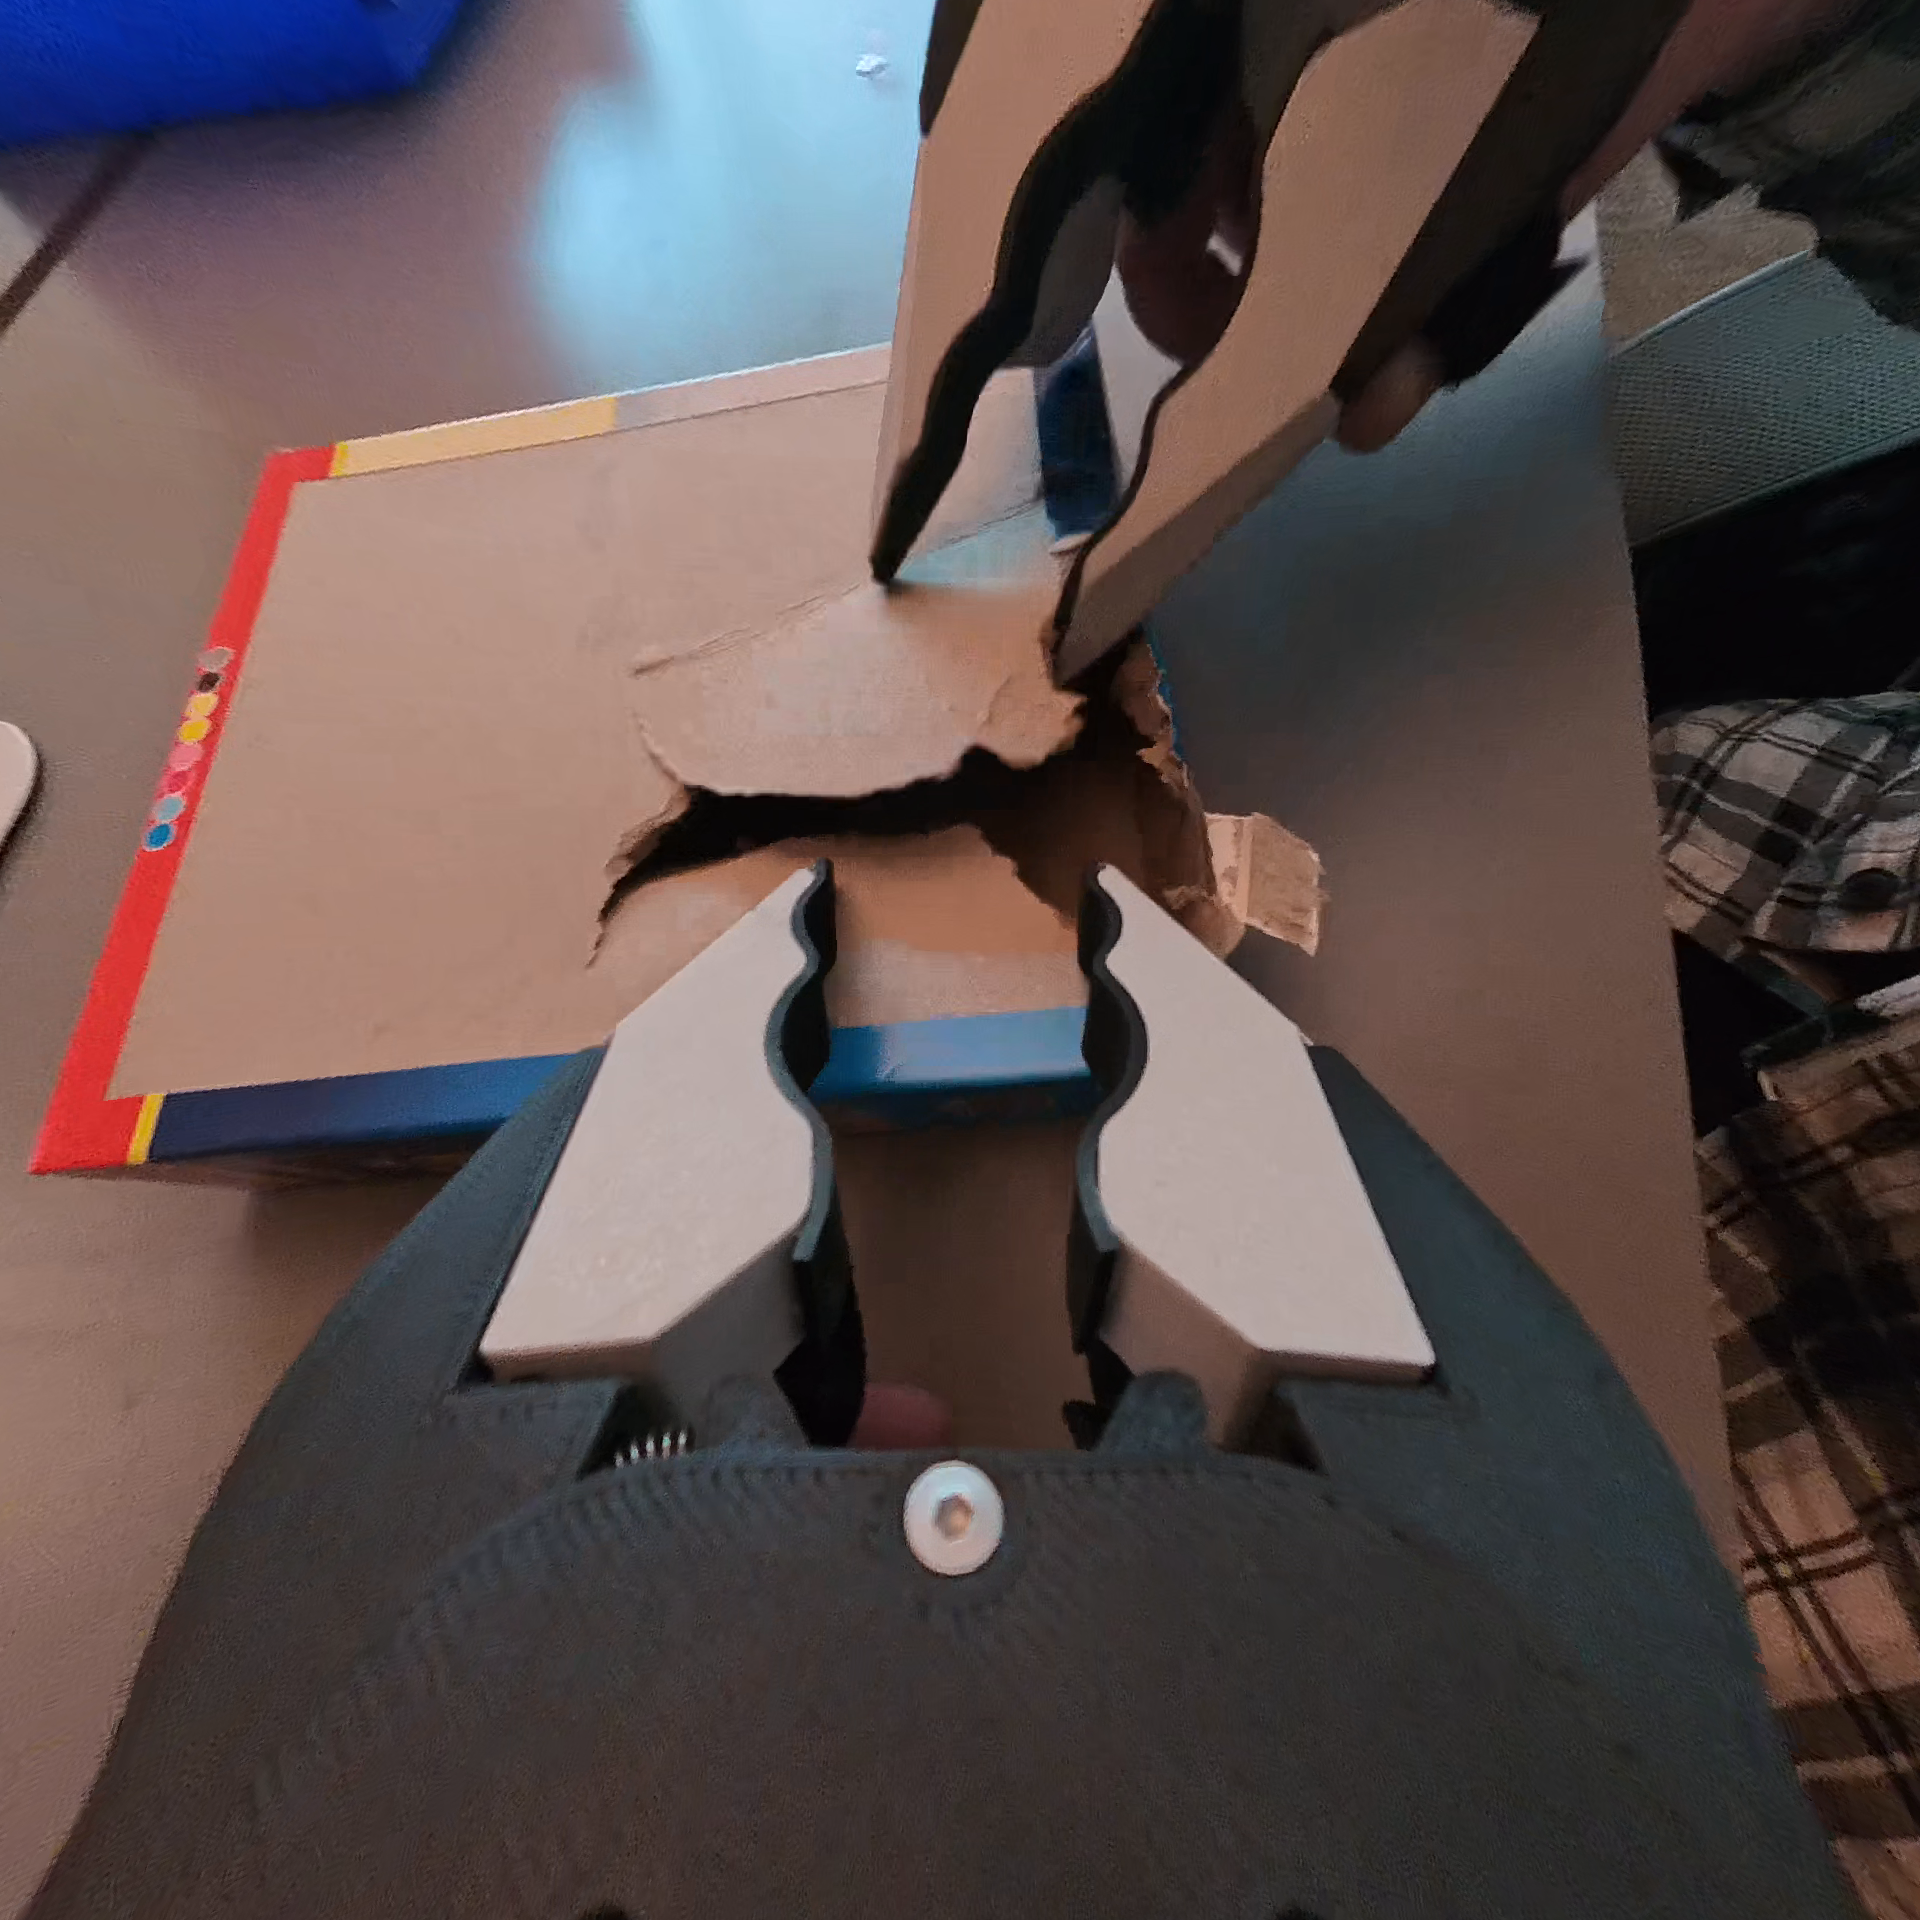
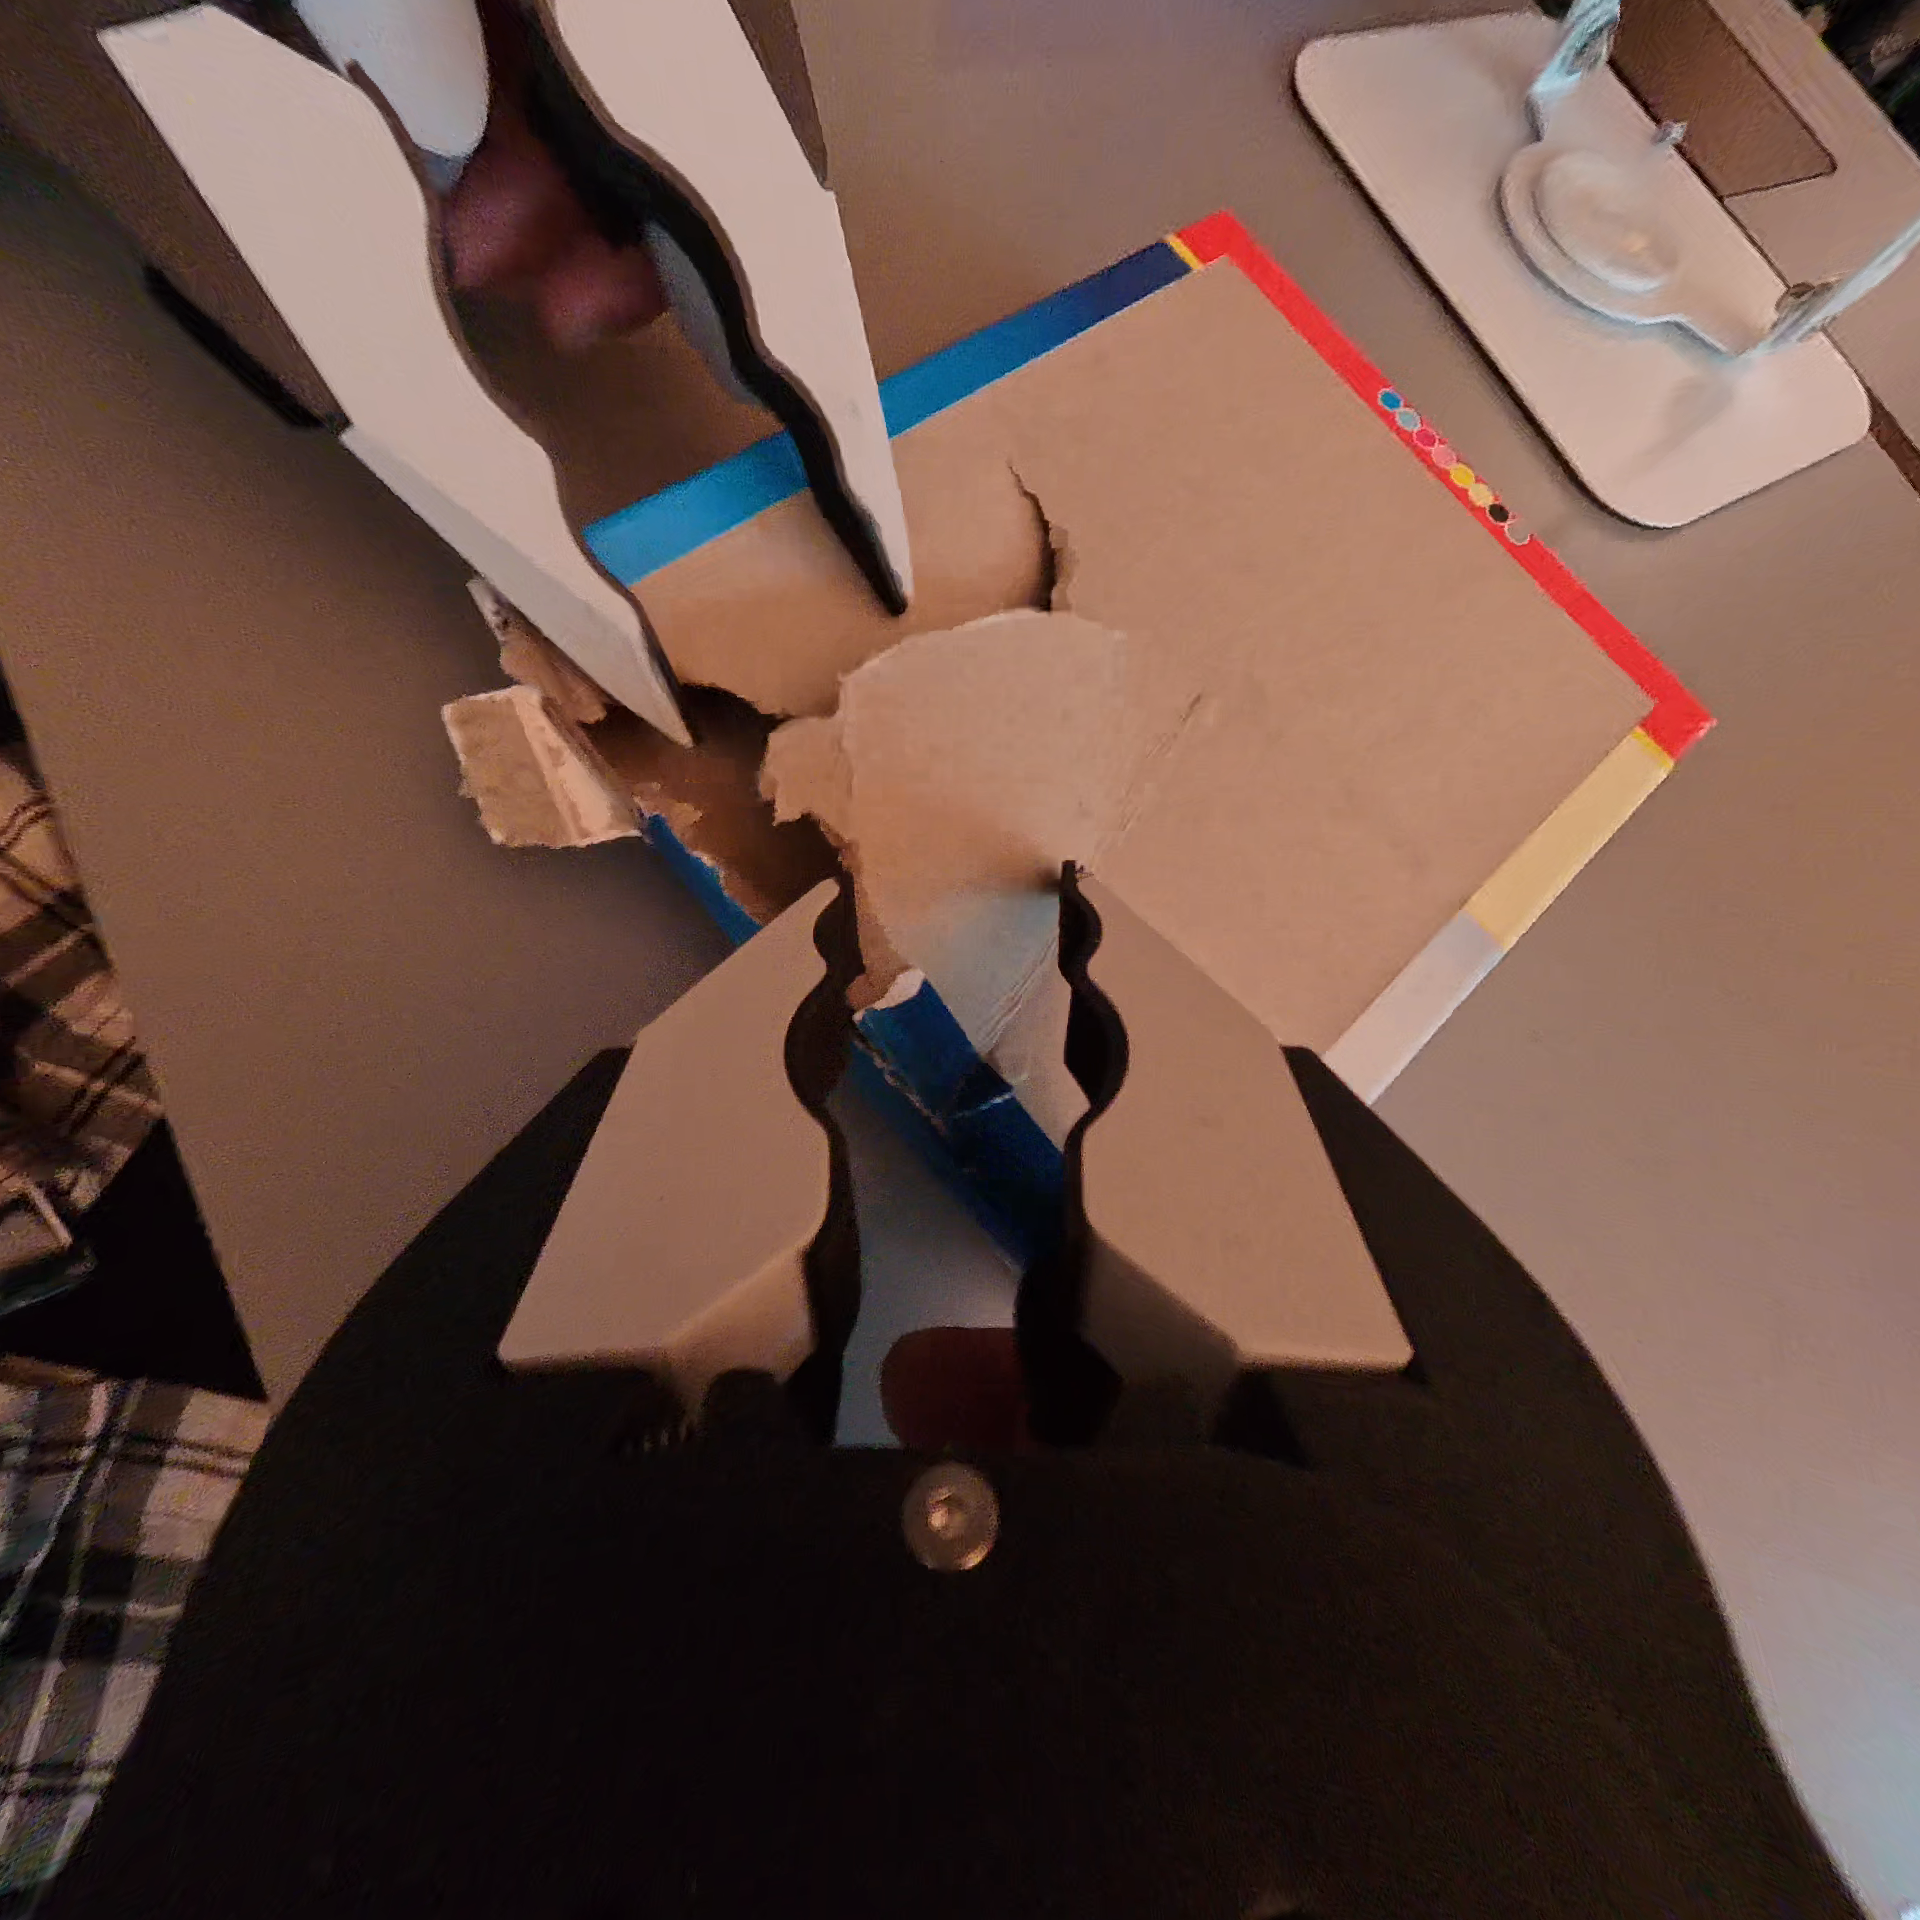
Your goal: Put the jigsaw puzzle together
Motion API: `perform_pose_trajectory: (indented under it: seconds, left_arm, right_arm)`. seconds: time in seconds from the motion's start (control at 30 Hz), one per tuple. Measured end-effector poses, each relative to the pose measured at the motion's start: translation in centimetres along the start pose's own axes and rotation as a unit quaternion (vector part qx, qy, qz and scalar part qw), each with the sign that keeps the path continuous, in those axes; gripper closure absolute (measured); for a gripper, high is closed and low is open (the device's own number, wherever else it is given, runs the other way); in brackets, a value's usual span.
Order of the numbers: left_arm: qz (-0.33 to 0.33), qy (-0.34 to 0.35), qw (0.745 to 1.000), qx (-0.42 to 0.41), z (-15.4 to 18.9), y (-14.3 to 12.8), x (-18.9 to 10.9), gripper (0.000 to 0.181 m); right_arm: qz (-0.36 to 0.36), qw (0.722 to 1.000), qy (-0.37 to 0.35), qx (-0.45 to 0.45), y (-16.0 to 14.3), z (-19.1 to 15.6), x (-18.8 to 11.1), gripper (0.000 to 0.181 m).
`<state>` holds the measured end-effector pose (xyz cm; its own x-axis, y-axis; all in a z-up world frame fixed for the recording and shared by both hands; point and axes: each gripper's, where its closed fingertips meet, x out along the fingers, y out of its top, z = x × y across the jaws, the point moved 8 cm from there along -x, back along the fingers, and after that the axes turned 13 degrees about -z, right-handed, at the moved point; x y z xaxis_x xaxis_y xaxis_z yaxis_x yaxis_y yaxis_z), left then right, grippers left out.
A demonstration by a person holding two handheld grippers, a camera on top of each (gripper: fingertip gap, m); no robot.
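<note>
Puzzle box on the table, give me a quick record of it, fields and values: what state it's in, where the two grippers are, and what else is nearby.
box: flat cardboard puzzle box, plain brown face up, red, blue and yellow edge bands
damage: ragged torn hole in the face, near one side
loose flap: torn scrap sticking out at the box edge
left gripper: open, tips over the box beside the hole
right gripper: open, tips at the tear from the opposite side
puzzle pieces: none visible
table: grey
nearby: white mat with a clear glass item
</note>
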<state>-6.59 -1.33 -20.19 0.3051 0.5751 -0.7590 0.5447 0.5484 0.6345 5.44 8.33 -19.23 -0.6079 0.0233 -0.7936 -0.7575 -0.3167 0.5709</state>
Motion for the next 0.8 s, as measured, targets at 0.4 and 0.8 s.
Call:
perform_pose_trajectory:
  seconds: [0.4,0.8]
  left_arm:
    - [-0.025,-0.032,0.999,0.002,-0.2,0.6,0.9,0.179]
    - [-0.02,-0.075,0.997,-0.03,-0.6,1.1,1.7,0.181]
  right_arm:
    - [0.104,0.986,-0.085,0.093,-0.2,3.3,-1.4,0.181]
    - [0.158,0.959,-0.007,0.235,-2.9,6.6,-1.3,0.181]
